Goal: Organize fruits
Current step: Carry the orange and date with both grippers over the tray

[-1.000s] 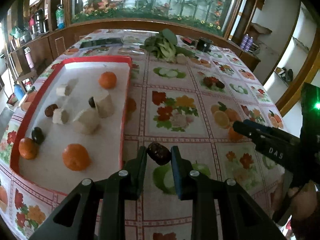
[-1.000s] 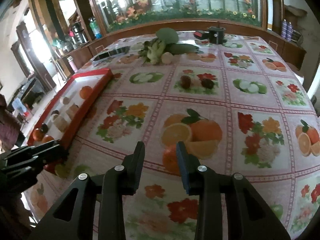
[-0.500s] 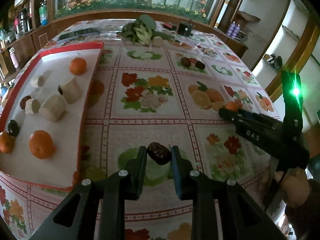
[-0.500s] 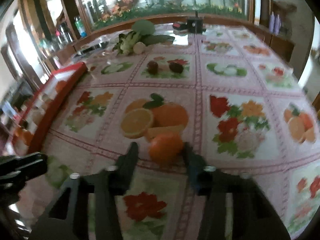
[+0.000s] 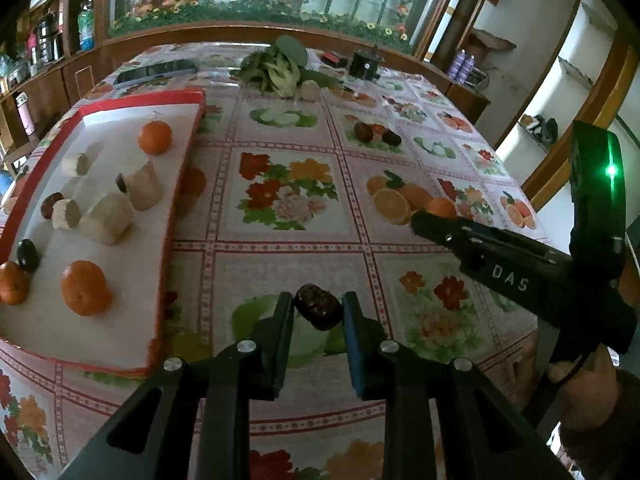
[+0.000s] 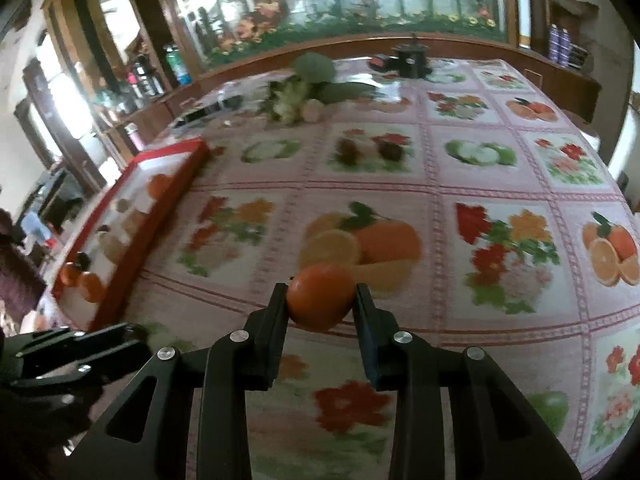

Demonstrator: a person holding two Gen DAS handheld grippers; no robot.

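1. The left claw (image 5: 316, 312) is clamped on a dark brown wrinkled fruit (image 5: 319, 306), held between its fingertips above the flower-patterned tabletop (image 5: 288, 264).
2. The right claw (image 6: 320, 304) has just been closing and now pinches a small orange (image 6: 321, 296) between its pads, over the printed orange picture on the cloth.
3. In the left wrist view the right claw comes in from the right, a hand (image 5: 580, 396) gripping its handle.
4. A red-rimmed tray (image 5: 182, 184) lies on the left part of the tabletop, just beside the left claw.
5. On the tray's white floor sit 3 oranges, one of them (image 5: 85, 288) near the front, pale cut chunks (image 5: 108, 220) in the middle, and dark fruits (image 5: 28, 255) near the left rim.
6. At the far end of the tabletop lies a bunch of leafy greens (image 5: 280, 68) and a black round object (image 5: 365, 65).
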